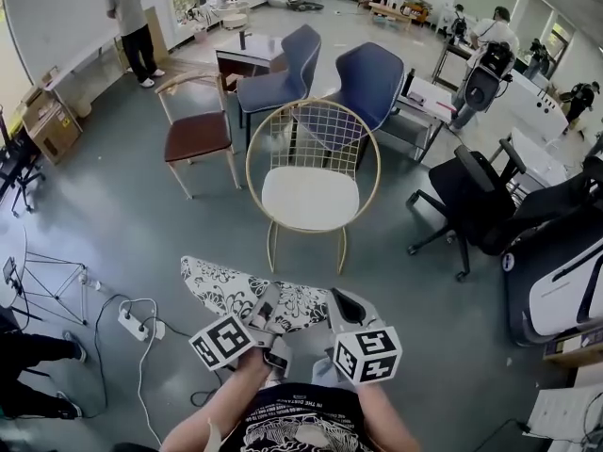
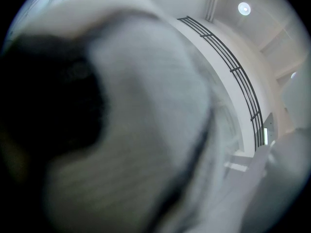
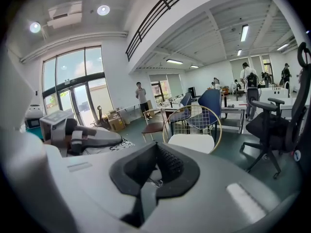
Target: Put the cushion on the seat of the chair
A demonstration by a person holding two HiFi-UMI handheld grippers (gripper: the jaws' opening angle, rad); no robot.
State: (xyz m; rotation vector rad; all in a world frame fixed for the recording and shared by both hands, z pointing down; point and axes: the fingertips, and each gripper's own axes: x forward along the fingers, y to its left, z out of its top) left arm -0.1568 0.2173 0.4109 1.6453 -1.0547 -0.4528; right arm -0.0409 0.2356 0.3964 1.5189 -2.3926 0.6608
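Observation:
I hold a black-and-white flower-patterned cushion (image 1: 240,295) low in front of me with both grippers. My left gripper (image 1: 267,311) is shut on its near edge. My right gripper (image 1: 339,306) is shut on its right corner. In the left gripper view the blurred cushion fabric (image 2: 141,130) fills most of the picture and hides the jaws. In the right gripper view the right gripper (image 3: 154,171) has its black pads closed, with a bit of patterned fabric between them. The gold wire chair (image 1: 311,130) with a white seat (image 1: 311,199) stands just beyond the cushion, its seat (image 3: 192,142) bare.
A wooden chair with a brown seat (image 1: 198,135) stands left of the gold chair and two blue chairs (image 1: 283,73) behind it. A black office chair (image 1: 480,205) is to the right. A power strip with cables (image 1: 132,323) lies on the floor left. Several people stand further back.

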